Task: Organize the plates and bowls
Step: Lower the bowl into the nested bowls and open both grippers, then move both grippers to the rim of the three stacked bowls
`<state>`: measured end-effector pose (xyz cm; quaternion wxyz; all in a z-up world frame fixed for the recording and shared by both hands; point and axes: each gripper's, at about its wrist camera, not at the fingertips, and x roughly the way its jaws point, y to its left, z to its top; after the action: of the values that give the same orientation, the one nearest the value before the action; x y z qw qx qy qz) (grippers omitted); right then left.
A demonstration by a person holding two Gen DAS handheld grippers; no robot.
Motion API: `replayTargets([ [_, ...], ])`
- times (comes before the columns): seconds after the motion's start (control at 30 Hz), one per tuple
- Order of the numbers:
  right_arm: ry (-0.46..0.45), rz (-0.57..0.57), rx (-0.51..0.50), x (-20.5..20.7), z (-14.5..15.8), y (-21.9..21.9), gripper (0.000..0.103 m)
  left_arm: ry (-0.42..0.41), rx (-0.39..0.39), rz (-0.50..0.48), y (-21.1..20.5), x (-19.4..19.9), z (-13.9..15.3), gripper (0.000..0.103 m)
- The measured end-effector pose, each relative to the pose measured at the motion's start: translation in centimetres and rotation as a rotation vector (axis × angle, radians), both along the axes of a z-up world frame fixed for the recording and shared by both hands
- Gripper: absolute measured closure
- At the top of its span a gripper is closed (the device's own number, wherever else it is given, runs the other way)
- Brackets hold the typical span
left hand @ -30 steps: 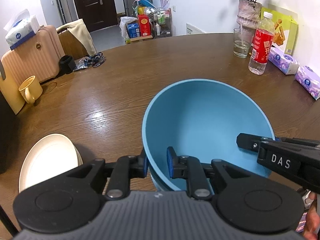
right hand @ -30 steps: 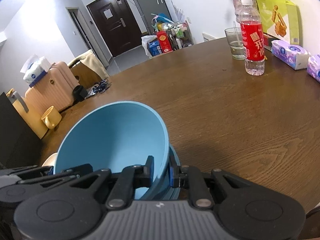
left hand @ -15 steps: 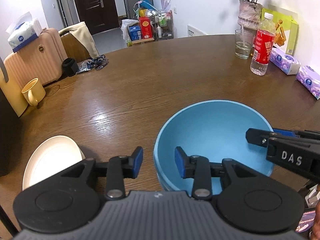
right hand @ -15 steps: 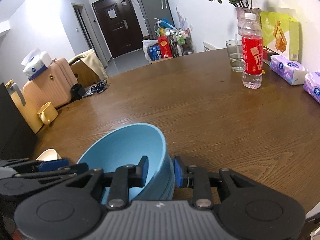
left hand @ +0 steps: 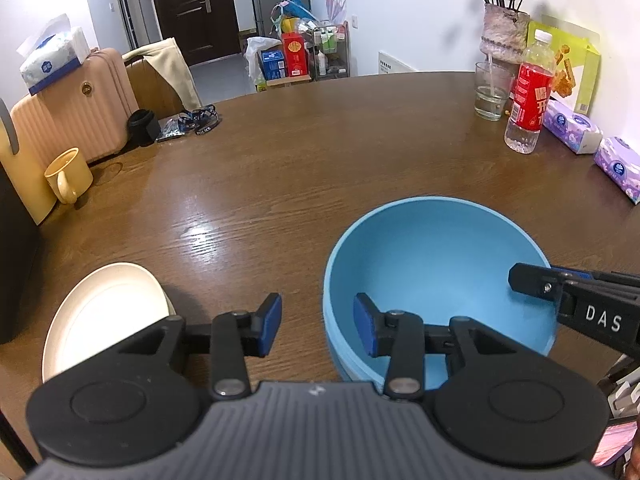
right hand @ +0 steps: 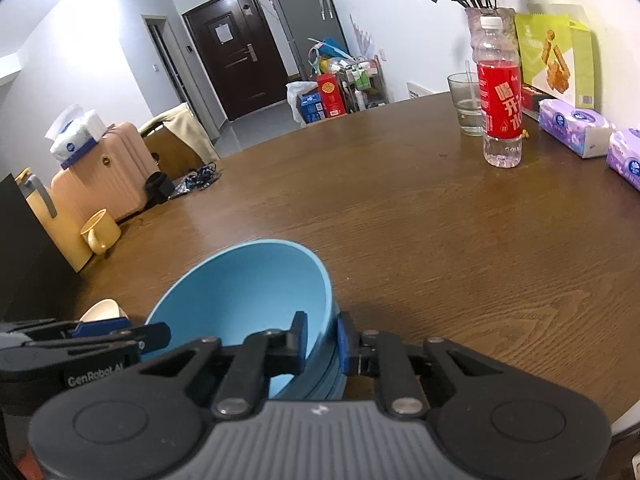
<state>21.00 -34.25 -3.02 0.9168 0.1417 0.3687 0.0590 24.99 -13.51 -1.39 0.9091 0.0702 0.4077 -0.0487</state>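
A blue bowl (left hand: 436, 264) sits nested on a stack of blue bowls on the brown table, also shown in the right wrist view (right hand: 248, 292). My left gripper (left hand: 316, 326) is open and straddles the bowl's left rim without gripping it. My right gripper (right hand: 322, 340) is open, one finger inside and one outside the bowl's right rim; it also shows in the left wrist view (left hand: 568, 296). A cream plate (left hand: 108, 312) lies to the left of the bowls.
A yellow mug (left hand: 68, 174) stands at the table's left edge. A red-labelled bottle (left hand: 528, 108), a glass (left hand: 490, 92), a flower vase (left hand: 504, 36) and tissue packs (left hand: 572, 132) stand at the far right. The table's near edge is close below the bowls.
The blue bowl went from tilted and held by both grippers to resting level on the stack. Both grippers opened and let go of its rim, and pulled back a little.
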Motion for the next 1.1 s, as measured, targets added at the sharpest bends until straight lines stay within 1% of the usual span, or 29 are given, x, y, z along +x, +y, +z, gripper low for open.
replayTargets([
  [0.07, 0.001, 0.001, 0.003, 0.0, 0.0, 0.0, 0.088, -0.001, -0.008, -0.001, 0.2, 0.0, 0.0, 0.062],
  [0.1, -0.001, 0.001, 0.006, 0.0, 0.1, 0.0, 0.084, -0.003, -0.015, -0.004, 0.3, 0.0, 0.1, 0.061],
  [0.13, -0.007, -0.004, 0.006, -0.1, 0.3, -0.1, 0.083, -0.009, -0.020, -0.006, 0.4, -0.2, 0.2, 0.057],
  [0.17, -0.016, -0.010, 0.004, -0.3, 0.4, -0.1, 0.080, -0.015, -0.022, -0.006, 0.5, -0.3, 0.2, 0.053],
  [0.2, -0.024, -0.011, 0.003, -0.4, 0.6, -0.1, 0.067, -0.025, -0.025, -0.007, 0.6, -0.5, 0.3, 0.045],
  [0.23, -0.034, -0.014, -0.001, -0.7, 0.8, -0.1, 0.049, -0.037, -0.031, -0.009, 0.7, -0.7, 0.5, 0.035],
  [0.27, -0.047, -0.016, -0.008, -0.9, 1.0, -0.1, 0.041, -0.047, -0.037, -0.010, 0.8, -0.9, 0.6, 0.029],
  [0.3, -0.061, -0.016, -0.012, -1.2, 1.2, 0.0, 0.029, -0.061, -0.044, -0.009, 0.9, -1.3, 0.8, 0.020],
  [0.33, -0.075, -0.014, -0.014, -1.6, 1.4, 0.0, 0.022, -0.075, -0.052, -0.007, 1.1, -1.5, 0.9, 0.011],
  [0.37, -0.085, -0.011, -0.013, -1.8, 1.5, 0.0, 0.019, -0.095, -0.065, -0.004, 1.3, -1.9, 1.1, 0.007],
  [0.4, -0.096, -0.005, -0.010, -2.1, 1.7, 0.0, 0.015, -0.114, -0.075, -0.003, 1.5, -2.3, 1.3, 0.000],
  [0.43, -0.109, 0.002, -0.009, -2.6, 1.9, 0.1, 0.007, -0.138, -0.081, 0.000, 1.8, -2.7, 1.5, 0.000],
  [0.5, -0.132, 0.006, -0.022, -3.4, 2.1, 0.3, 0.000, -0.181, -0.082, 0.001, 2.1, -3.6, 1.8, 0.000],
  [0.57, -0.162, 0.009, -0.041, -4.3, 2.3, 0.7, 0.000, -0.221, -0.080, -0.009, 2.4, -4.5, 2.0, 0.000],
  [0.63, -0.182, 0.004, -0.049, -5.1, 2.4, 0.9, 0.000, -0.241, -0.080, -0.013, 2.7, -5.3, 2.0, 0.000],
  [0.83, -0.233, -0.005, -0.044, -7.1, 2.7, 1.2, 0.000, -0.269, -0.111, -0.005, 4.1, -7.0, 2.2, 0.000],
  [1.1, -0.276, -0.014, -0.039, -8.7, 3.1, 1.7, 0.000, -0.299, -0.141, 0.018, 6.2, -8.5, 2.2, 0.000],
])
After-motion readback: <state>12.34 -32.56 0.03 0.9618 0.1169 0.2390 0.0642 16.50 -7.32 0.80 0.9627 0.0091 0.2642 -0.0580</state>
